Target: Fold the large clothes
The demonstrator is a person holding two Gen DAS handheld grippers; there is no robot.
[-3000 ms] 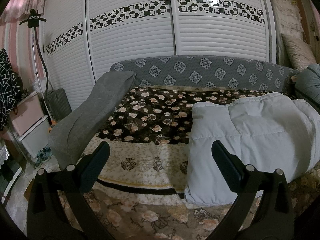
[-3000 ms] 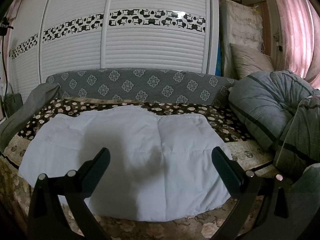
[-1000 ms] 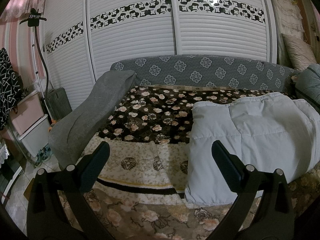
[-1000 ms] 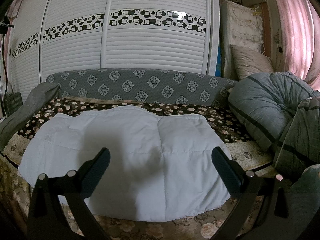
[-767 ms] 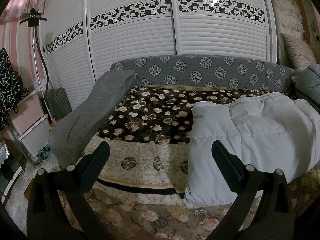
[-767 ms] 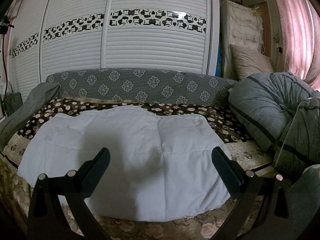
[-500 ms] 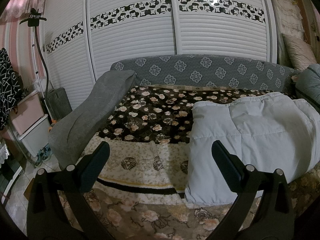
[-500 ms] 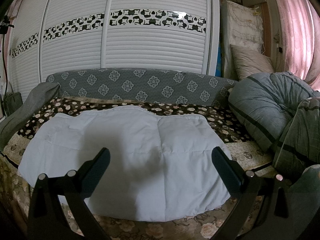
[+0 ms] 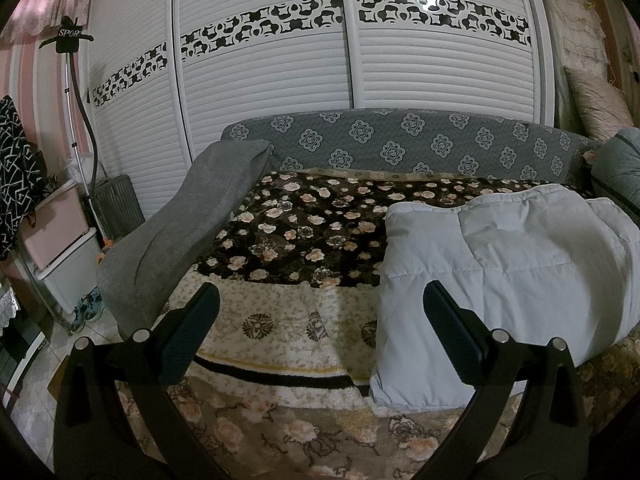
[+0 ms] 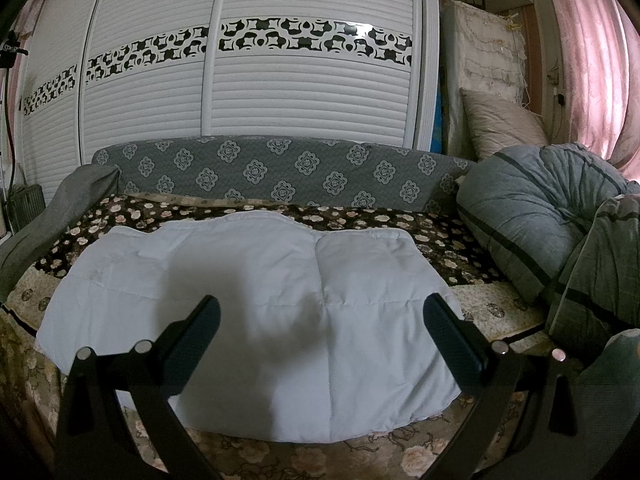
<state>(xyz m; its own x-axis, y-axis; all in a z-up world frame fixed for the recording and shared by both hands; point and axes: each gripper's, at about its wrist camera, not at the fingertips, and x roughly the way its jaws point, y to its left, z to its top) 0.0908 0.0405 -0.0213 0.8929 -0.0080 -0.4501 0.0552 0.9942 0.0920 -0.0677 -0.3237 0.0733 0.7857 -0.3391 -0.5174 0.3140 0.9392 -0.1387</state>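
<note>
Both tools share one build. The left claw (image 9: 320,328) fills the lower frame with matte black angular arms, two flat dark fingers (image 9: 192,332) and round silver screws. The right claw (image 10: 320,332) shows identical black fingers (image 10: 452,344) and silver screws.

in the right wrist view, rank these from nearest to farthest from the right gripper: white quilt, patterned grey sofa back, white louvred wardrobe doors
1. white quilt: lies spread on the bed directly ahead of the open right gripper.
2. patterned grey sofa back: runs along the far edge of the bed, behind the quilt.
3. white louvred wardrobe doors: stand behind the sofa back, farthest away.
</note>
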